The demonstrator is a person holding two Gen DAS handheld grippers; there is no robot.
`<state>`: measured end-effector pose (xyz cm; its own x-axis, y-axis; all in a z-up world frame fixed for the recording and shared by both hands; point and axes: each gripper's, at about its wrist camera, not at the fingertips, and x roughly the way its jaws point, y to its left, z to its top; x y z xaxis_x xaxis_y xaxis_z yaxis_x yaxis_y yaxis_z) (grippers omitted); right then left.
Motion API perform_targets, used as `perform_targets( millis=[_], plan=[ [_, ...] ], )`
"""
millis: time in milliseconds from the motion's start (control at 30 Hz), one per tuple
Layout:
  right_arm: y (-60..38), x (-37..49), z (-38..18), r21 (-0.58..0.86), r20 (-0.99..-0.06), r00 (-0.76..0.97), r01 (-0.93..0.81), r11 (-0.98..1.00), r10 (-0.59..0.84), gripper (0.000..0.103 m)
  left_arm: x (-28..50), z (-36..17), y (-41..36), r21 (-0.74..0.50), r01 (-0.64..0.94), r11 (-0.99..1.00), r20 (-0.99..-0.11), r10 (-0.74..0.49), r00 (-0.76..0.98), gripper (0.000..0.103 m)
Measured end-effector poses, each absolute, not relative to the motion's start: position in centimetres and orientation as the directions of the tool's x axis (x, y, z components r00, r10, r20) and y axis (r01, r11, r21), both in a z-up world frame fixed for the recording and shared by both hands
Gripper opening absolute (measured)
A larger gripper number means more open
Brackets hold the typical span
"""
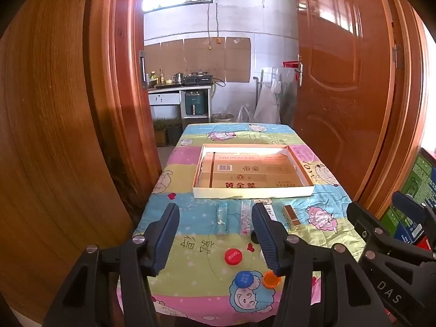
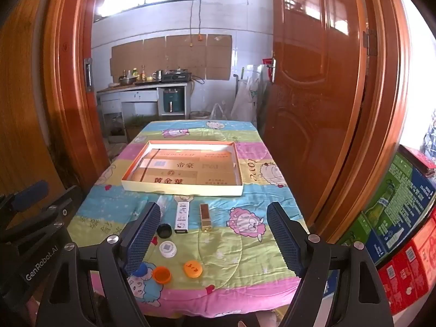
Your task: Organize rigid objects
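A shallow cardboard tray (image 1: 253,192) (image 2: 182,190) lies mid-table with nothing in it. In front of it lie several lighters: a blue clear one (image 1: 222,219), a patterned clear one (image 1: 246,218), a white one (image 2: 182,216) and a gold-brown one (image 1: 291,215) (image 2: 205,216). Nearer me are loose bottle caps: red (image 1: 233,256), blue (image 1: 244,278), orange (image 1: 271,279) (image 2: 162,274), a second orange (image 2: 193,268), white (image 2: 168,248) and black (image 2: 164,230). My left gripper (image 1: 215,237) hovers open above the clear lighters. My right gripper (image 2: 214,238) hovers open above the gold lighter. Neither holds anything.
A cartoon-print cloth (image 1: 190,218) covers the small table in a doorway between a wooden frame (image 1: 122,109) and an open door (image 2: 313,109). Stacked printed cartons (image 2: 403,218) stand close on the right. A kitchen counter (image 1: 177,88) lies beyond.
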<state>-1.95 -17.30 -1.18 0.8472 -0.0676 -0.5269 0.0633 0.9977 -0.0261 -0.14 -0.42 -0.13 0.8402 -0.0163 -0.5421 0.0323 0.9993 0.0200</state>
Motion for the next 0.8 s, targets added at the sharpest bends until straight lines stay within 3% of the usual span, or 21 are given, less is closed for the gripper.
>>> perform_targets(
  millis=[800],
  plan=[
    [-17.09,-1.7,-1.42,-0.026,-0.534,0.843,0.057,0.998,-0.062,0.082,-0.14,-0.05,-0.35,0.022,0.042,0.999,-0.548,-0.023,0.836,0.056]
  ],
)
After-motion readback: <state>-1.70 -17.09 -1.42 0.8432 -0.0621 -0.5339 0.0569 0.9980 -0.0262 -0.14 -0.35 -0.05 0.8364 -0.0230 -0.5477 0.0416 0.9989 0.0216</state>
